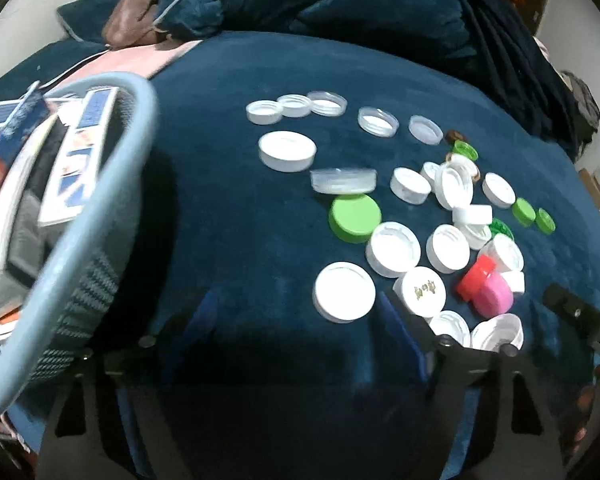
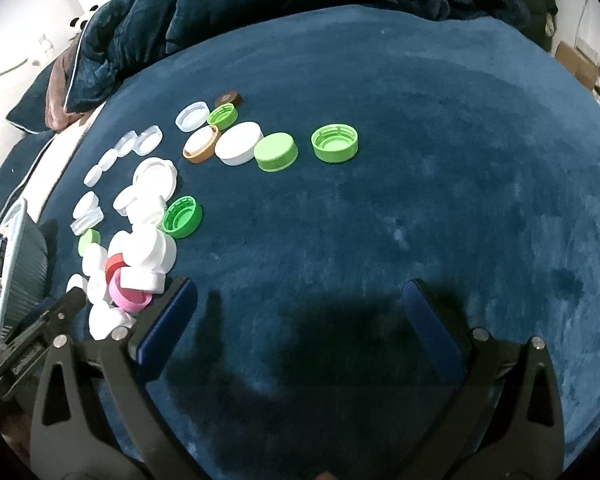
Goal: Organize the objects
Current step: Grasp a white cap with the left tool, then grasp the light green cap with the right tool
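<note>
The left gripper (image 1: 300,320) hangs over the dark blue bed cover (image 1: 228,220) with its blue fingers (image 1: 400,326) spread apart and nothing between them. It is dim and blurry there, so I think the fingers touch no lid, but I cannot be sure. The right gripper (image 2: 302,312) is wide too, with only bare blue cover between its fingers.

The lids (image 1: 420,220) lie in a loose bunch on the cover. Most are white. A big white lid (image 1: 344,297) sits just beyond the left gripper, and a white lid with gold marks (image 1: 422,290) lies right beside it. A green lid (image 1: 355,217) lies farther off. A red lid (image 1: 475,276) and a pink lid (image 1: 494,294) touch each other.

In the right view, two green lids (image 2: 335,143) sit in a row with a white one, away from the bunch.

A pale blue basket (image 1: 100,240) stands at the left, with boxes (image 1: 82,160) inside it.
</note>
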